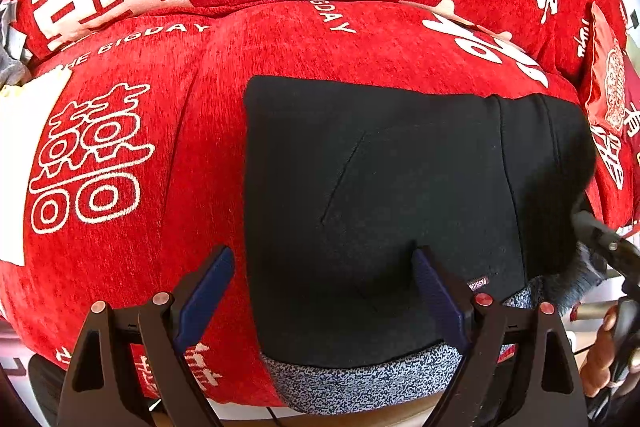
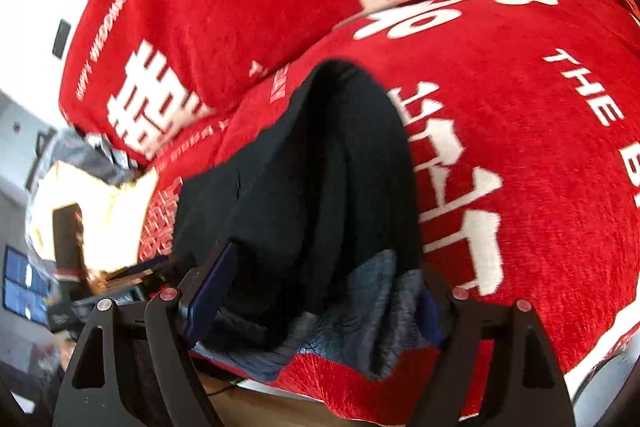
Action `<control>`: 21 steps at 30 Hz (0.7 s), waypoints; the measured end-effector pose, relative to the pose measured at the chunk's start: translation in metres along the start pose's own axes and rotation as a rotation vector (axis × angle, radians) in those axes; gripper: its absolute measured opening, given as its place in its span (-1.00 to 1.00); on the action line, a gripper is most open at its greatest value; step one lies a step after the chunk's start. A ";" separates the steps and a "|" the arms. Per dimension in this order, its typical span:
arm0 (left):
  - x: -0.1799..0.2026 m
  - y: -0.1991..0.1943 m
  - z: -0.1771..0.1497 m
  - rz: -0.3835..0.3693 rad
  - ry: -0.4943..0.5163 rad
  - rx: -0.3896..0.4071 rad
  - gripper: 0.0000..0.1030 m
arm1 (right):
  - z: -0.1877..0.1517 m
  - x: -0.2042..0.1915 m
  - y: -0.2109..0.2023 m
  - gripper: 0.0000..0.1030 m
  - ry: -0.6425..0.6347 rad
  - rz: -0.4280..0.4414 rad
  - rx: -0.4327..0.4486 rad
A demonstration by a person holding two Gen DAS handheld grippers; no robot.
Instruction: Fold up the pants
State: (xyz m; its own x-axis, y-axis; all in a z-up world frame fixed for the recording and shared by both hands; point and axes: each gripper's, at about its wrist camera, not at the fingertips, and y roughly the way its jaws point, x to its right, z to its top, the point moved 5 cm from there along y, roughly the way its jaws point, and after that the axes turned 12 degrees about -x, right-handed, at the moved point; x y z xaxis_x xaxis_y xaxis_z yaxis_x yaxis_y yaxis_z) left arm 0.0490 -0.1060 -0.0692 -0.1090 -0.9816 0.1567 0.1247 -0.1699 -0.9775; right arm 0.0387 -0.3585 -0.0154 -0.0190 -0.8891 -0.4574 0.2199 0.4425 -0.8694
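Red printed sofa cover (image 1: 248, 39) carries black pants (image 1: 384, 187) already folded compact, fleece lining (image 1: 360, 379) showing; left gripper (image 1: 324, 291) spread, right gripper (image 2: 328, 291) apparently spread, gripping nothing; perhaps one fold left.

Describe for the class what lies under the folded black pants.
The black pants lie on a red sofa cover with white lettering. Their speckled grey lining shows at the near edge. The cover directly beneath them is hidden.

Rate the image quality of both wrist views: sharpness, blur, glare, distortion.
Left wrist view: sharp, the weave of the red cover and the black pants is crisp; strong fisheye bulge, dark vignette corners. Right wrist view: motion-smeared, the pants and lettering soft; blown-out glare on the pale object at left; same barrel distortion.
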 end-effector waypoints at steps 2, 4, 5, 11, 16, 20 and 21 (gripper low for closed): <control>-0.001 0.000 -0.001 -0.004 0.004 0.000 0.76 | 0.000 -0.004 0.004 0.61 -0.008 -0.013 -0.017; -0.003 -0.001 -0.002 -0.016 -0.001 -0.002 0.76 | 0.001 -0.007 -0.004 0.61 0.001 0.045 0.001; -0.004 -0.001 -0.002 -0.022 -0.004 -0.002 0.76 | 0.001 -0.008 -0.010 0.61 0.010 0.088 0.017; -0.005 0.000 -0.004 -0.034 -0.010 0.000 0.76 | 0.004 -0.012 -0.006 0.71 0.022 0.083 -0.015; -0.004 0.002 -0.005 -0.029 0.000 0.016 0.77 | 0.002 -0.024 0.021 0.22 -0.067 -0.147 -0.069; -0.015 0.004 -0.005 -0.082 -0.043 0.002 0.82 | -0.004 -0.046 0.023 -0.37 -0.162 -0.300 -0.051; -0.018 0.003 -0.005 -0.090 -0.050 -0.002 0.82 | -0.005 -0.055 0.017 -0.42 -0.181 -0.291 -0.034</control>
State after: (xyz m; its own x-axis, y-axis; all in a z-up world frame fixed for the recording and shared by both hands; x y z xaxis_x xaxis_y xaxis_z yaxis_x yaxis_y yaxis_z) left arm 0.0465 -0.0882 -0.0758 -0.0705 -0.9655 0.2506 0.1150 -0.2574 -0.9594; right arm 0.0389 -0.3016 -0.0059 0.0981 -0.9837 -0.1509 0.1980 0.1679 -0.9657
